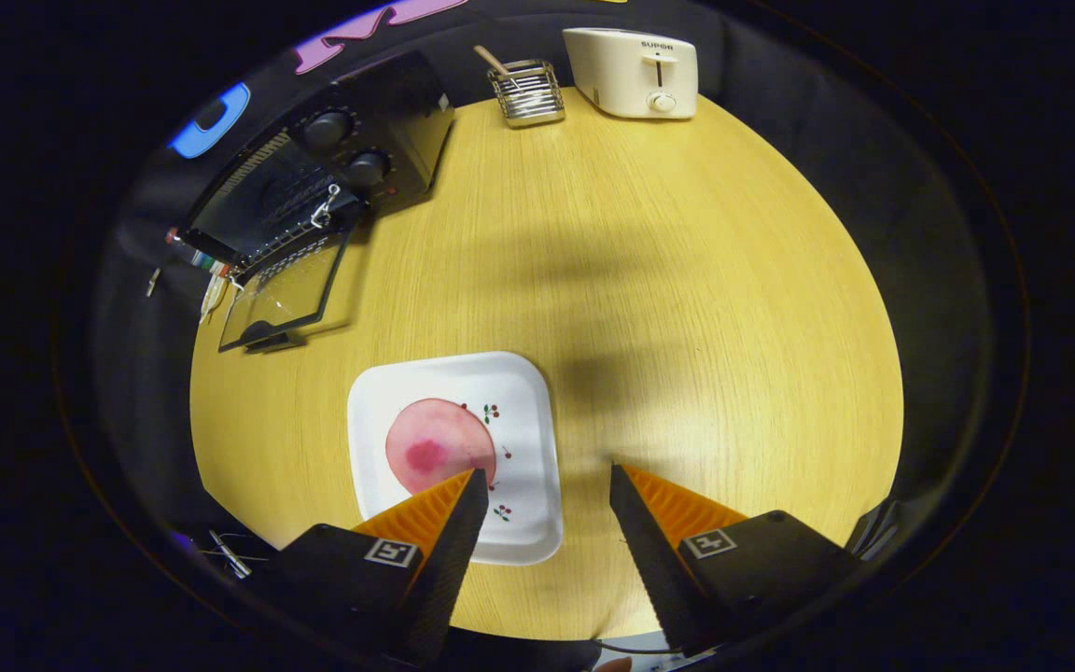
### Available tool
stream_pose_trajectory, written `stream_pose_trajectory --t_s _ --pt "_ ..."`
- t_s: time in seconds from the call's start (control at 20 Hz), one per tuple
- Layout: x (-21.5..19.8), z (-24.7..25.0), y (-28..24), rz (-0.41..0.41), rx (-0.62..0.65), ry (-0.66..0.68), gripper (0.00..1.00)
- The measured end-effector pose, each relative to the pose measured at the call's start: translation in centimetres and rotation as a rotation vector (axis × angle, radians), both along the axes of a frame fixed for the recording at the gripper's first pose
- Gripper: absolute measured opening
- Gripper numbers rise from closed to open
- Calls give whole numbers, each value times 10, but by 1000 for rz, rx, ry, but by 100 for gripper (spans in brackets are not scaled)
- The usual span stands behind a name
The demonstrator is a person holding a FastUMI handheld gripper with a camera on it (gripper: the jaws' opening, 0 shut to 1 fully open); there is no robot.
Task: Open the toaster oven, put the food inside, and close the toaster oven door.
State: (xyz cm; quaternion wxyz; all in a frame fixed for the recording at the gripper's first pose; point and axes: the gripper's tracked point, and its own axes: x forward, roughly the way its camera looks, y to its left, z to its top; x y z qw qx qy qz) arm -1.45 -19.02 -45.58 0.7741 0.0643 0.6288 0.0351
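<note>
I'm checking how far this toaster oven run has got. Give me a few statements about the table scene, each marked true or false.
1. The toaster oven door is open. True.
2. The gripper is shut on the food. False: its fingers are apart, holding nothing.
3. The pink food lies on the white plate. True.
4. The toaster stands beside the plate. False: it is far across the table, next to the wire rack.
</note>
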Motion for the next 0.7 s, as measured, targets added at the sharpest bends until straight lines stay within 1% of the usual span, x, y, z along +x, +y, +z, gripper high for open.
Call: stream_pose_trajectory --t_s 0.05,0.1,0.2,0.25,0.3,0.35,0.4,0.5,0.55,0.7 --pt "-3 -7 0 10 -7 30 76" --pt "-8 -13 -3 35 -27 73 68" --pt "0 -8 -10 63 -63 82 38" --pt "0 -19 -5 43 -61 90 24" --pt "-1 -13 0 44 -36 97 15" --pt "-5 -14 -2 65 -2 105 14" --pt "-10 -16 -3 78 21 118 7" --pt "-3 -15 -1 76 57 112 5" --pt "-4 -12 -1 53 90 103 5" --pt "-4 -2 2 -54 222 97 5"
